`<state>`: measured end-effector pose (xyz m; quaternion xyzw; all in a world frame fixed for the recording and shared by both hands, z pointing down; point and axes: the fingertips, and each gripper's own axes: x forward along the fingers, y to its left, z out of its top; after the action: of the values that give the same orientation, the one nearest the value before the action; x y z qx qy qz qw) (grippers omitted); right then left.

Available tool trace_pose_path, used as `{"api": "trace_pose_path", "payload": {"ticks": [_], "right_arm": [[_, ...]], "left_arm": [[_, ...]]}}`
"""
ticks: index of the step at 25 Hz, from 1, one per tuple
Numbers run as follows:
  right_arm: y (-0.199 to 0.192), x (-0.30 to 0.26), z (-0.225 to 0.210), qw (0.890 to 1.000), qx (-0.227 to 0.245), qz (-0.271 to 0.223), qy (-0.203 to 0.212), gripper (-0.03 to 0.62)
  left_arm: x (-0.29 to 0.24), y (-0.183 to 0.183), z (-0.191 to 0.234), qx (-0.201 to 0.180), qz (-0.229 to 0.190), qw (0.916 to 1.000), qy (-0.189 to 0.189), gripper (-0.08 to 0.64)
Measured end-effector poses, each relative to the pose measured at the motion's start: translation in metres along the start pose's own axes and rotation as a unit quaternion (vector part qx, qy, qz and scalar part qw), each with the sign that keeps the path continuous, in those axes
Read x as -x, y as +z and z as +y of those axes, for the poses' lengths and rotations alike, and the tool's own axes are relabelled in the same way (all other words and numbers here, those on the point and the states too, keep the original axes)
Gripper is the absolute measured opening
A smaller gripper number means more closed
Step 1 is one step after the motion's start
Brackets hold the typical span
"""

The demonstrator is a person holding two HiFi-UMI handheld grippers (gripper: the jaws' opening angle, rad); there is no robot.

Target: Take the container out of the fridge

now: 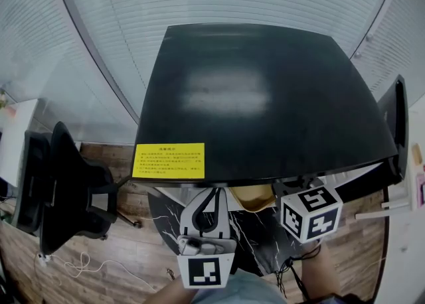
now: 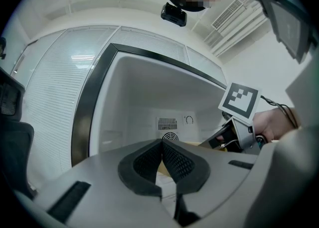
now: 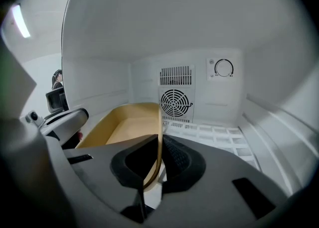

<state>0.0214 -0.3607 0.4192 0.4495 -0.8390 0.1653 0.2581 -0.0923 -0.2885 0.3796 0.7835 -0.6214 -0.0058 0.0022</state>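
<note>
A tan, shallow container (image 3: 127,125) lies on the white wire shelf (image 3: 214,135) inside the open fridge. My right gripper (image 3: 159,155) is shut on the container's near right rim, and the thin wall stands upright between its pads. In the head view only a bit of the container (image 1: 251,196) shows under the fridge's black top (image 1: 259,97), next to the right gripper's marker cube (image 1: 311,213). My left gripper (image 2: 162,146) is shut on nothing and points level into the fridge, just left of the container (image 2: 194,144). From above, the left gripper (image 1: 214,193) sits at the fridge mouth.
The fridge's back wall carries a round fan grille (image 3: 175,102) and a dial (image 3: 224,67). Its black door (image 1: 398,130) hangs open at the right. A yellow sticker (image 1: 169,160) marks the top's front edge. A black office chair (image 1: 73,190) stands on the wooden floor to the left.
</note>
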Motion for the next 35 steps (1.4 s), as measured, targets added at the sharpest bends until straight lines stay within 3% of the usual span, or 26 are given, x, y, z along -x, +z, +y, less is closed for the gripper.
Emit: {"api": "trace_pose_path", "payload": {"ticks": [10,14,18,35], "right_arm": [[0.005,0.012,-0.002,0.999,0.005,-0.040,-0.021,0.018],[0.005,0.019,0.001,0.998,0.004,-0.064,-0.010,0.018],[0.005,0.026,0.004,0.996,0.004,-0.084,0.002,0.018],[-0.014,0.084,0.025,0.991,0.010,-0.129,0.031,0.018]], "left_arm": [[0.002,0.002,0.001,0.010,-0.005,0.9999,0.010,0.014],[0.005,0.003,-0.004,-0.008,0.001,1.0000,0.003,0.014],[0.008,0.009,-0.006,-0.002,-0.010,0.9999,0.009,0.014],[0.046,0.033,-0.045,-0.033,-0.025,0.9990,0.018,0.014]]}}
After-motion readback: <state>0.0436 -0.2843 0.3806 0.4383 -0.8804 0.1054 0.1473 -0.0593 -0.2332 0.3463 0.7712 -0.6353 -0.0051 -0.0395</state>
